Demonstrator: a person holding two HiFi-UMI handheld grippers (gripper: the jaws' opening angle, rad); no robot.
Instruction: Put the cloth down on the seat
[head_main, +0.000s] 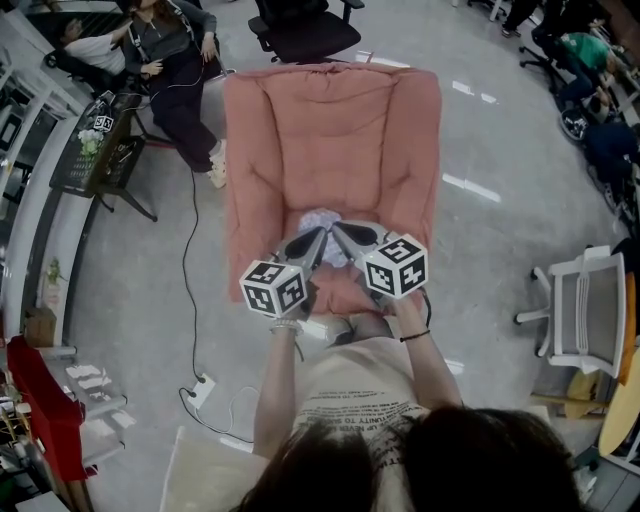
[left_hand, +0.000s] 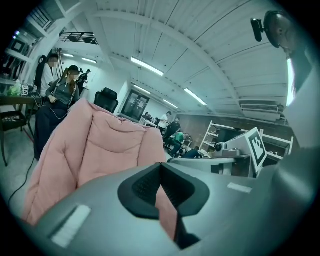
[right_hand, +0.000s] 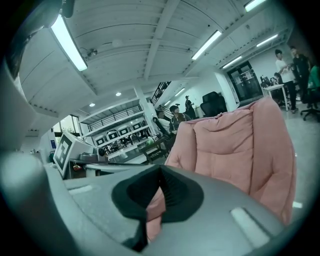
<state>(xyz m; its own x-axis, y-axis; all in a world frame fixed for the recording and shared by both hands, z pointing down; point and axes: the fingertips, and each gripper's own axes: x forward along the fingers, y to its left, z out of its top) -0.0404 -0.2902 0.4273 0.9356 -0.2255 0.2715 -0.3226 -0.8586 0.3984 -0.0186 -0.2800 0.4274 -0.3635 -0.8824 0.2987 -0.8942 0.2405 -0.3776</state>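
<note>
Item 1, left claw (head_main: 317, 237): I am holding it low over the front of the chair (head_main: 330, 130), tip pointing in toward the seat. In the left gripper view the left claw (left_hand: 161, 168) is showing its jaws meeting at the tips, with only a thin wedge of pink chair showing behind them and nothing pinched.

Item 2, right claw (head_main: 341, 231): I am holding it just beside the left one, the two tips angling toward each other. In the right gripper view the right claw (right_hand: 160, 171) is likewise pressing its jaws together at the tips, with nothing caught between them.

Item 3, cloth (head_main: 318, 217): a pale, patterned bundle, lying crumpled on the seat right at the two claw tips. I cannot tell whether either tip is touching it.

Item 4, marker cubes: the left cube (head_main: 273, 287) and the right cube (head_main: 397, 265) are riding near my hands.

Item 5, surroundings: a person (head_main: 165, 50) is sitting beyond the chair at upper left, near a dark desk (head_main: 95, 150). A power strip (head_main: 200, 390) is lying on the floor, and a white chair (head_main: 585, 310) is standing well apart at right.
</note>
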